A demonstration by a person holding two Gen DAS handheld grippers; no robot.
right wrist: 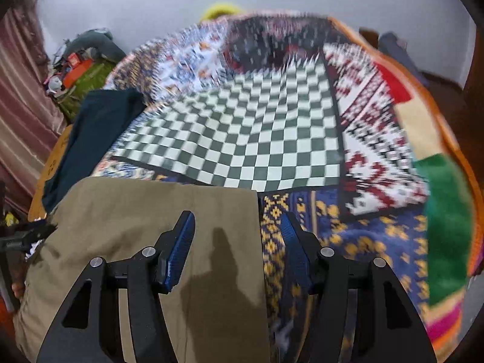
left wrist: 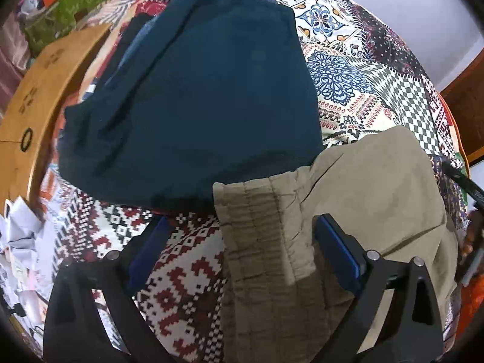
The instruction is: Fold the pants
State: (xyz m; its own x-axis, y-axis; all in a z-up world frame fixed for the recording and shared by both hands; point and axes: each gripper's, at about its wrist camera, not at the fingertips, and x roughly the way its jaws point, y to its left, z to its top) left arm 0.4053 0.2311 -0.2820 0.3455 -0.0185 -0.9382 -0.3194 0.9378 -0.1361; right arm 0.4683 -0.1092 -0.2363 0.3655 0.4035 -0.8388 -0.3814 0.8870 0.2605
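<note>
Khaki pants [left wrist: 357, 187] lie folded on the patterned bedspread [left wrist: 187, 290], their gathered elastic waistband [left wrist: 260, 230] toward me. My left gripper [left wrist: 242, 227] is open, its blue pads straddling the waistband just above it. In the right wrist view the same khaki pants [right wrist: 157, 211] lie flat at lower left, with a straight right edge. My right gripper [right wrist: 237, 220] is open above that right edge, its left finger over the cloth and its right finger over the bedspread [right wrist: 348, 236].
A folded dark teal garment [left wrist: 205, 90] lies on other clothes beyond the khaki pants; it shows at left in the right wrist view [right wrist: 90, 133]. A wooden board [left wrist: 33, 96] and crumpled paper [left wrist: 18, 233] lie at the left. Clutter sits by the wall [right wrist: 81, 66].
</note>
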